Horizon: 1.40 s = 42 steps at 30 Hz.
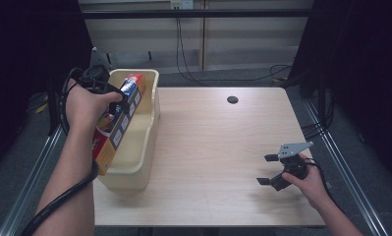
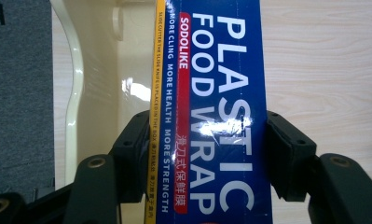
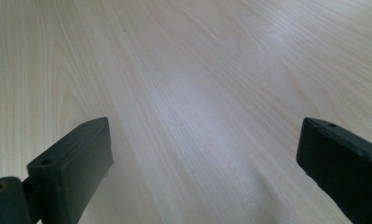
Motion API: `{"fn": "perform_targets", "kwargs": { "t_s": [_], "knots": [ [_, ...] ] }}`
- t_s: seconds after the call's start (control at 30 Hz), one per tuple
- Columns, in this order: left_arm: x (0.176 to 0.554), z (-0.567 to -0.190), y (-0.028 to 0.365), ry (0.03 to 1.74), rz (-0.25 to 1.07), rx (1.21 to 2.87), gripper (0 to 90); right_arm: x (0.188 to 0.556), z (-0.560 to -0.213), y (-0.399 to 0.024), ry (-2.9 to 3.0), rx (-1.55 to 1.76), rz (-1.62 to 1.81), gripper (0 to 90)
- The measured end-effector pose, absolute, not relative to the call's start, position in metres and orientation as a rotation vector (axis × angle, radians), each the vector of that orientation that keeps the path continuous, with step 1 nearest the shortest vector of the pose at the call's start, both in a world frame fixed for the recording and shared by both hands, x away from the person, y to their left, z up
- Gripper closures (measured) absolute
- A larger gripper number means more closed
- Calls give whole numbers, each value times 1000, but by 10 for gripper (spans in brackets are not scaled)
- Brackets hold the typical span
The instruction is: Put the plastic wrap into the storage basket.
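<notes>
A pale wooden worktop carries a cream plastic bin at its left edge. The left forearm reaches forward over the bin, its left tool clamped across a long blue plastic wrap box, held tilted above the bin. The left gripper view reads the box's label between both jaws. The right hand rests low, its right tool with jaws apart over bare wood.

plastic wrap box cut off top and bottom, left tool partly behind hand
</notes>
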<state>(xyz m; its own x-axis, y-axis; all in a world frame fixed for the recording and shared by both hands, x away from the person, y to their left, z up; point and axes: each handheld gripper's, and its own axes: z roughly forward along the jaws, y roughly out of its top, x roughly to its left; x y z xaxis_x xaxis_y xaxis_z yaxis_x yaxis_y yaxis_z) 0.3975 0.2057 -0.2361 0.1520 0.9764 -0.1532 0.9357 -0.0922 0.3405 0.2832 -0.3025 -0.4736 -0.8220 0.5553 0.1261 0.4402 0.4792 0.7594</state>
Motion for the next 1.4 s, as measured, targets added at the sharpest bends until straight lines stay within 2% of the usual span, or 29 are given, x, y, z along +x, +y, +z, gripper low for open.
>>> {"fn": "perform_targets", "kwargs": {
  "t_s": [1.4],
  "knots": [
    [403,-280,212,1917,64,2034,408,282,-473,-300,2586,866,1268,32]
  ]
}}
